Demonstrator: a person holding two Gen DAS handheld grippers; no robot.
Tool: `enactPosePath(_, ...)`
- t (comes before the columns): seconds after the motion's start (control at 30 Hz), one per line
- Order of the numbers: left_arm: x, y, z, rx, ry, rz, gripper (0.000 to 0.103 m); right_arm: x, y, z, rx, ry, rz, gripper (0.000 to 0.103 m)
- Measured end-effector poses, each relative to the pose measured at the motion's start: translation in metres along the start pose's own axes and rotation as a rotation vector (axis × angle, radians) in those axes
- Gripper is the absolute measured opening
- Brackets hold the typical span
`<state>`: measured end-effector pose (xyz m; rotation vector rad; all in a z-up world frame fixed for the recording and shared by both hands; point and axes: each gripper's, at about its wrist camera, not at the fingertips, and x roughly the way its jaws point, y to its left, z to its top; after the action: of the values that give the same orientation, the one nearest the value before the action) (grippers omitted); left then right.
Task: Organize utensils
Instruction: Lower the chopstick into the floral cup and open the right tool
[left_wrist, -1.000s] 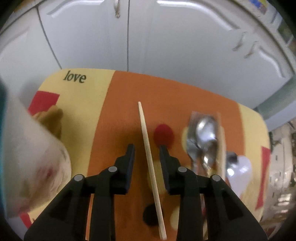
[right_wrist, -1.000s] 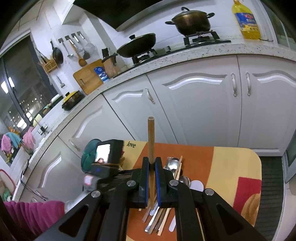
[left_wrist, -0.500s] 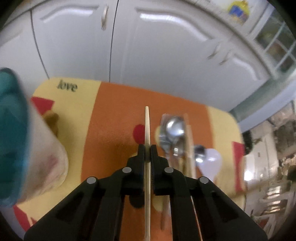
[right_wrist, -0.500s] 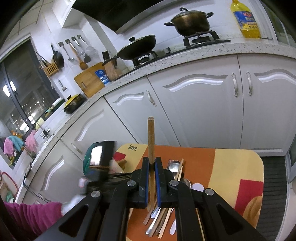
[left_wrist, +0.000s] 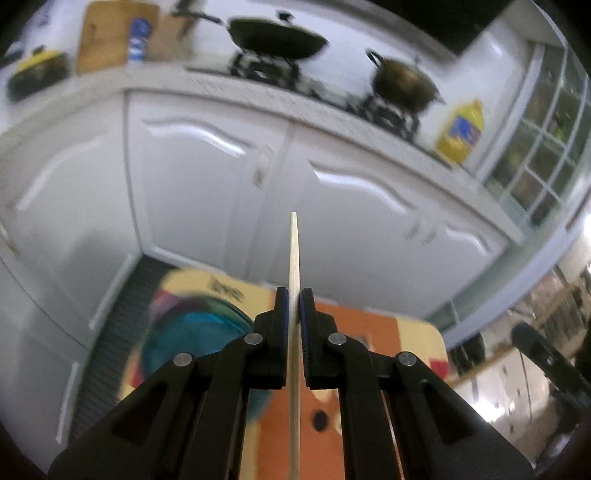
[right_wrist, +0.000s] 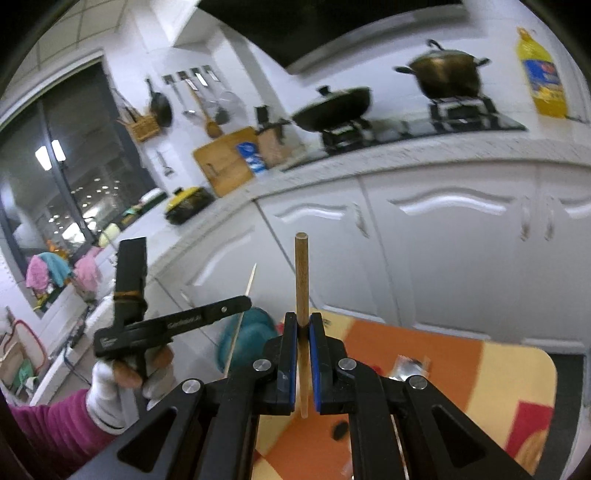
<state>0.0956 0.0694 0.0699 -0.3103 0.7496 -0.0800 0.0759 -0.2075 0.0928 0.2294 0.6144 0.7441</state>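
Observation:
My left gripper is shut on a pale chopstick that runs between its pads and sticks out past the tips, lifted off the table. The right wrist view shows the same left gripper from the side, held by a white-gloved hand, with the pale chopstick slanting through it. My right gripper is shut on a brown wooden stick standing upright between its pads. Below lies the orange and yellow mat. A blurred teal-rimmed container stands at the mat's left. A few metal utensils lie on the mat.
White cabinet doors rise just behind the table. A counter above them holds a wok, a pot, a yellow oil bottle and a cutting board. A pink sleeve fills the lower left of the right wrist view.
The left gripper closed on the pale chopstick and lifted it off the mat, tilting up toward the cabinets and counter. The right gripper kept its grip on the brown stick and rose a little.

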Motion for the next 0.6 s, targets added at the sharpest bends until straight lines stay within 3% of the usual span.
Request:
enactPosePath(0.3,0.011,0.062,0.024,-0.057,-0.108,0.097,0.004,0.054,0.052,0.034,-0.052,-0.004,0.088,0.006)
enactPosePath(0.6,0.031,0.092,0.021,-0.052,-0.186,0.138,0.004,0.115,0.076,0.042,-0.149,0.028,0.02,0.006)
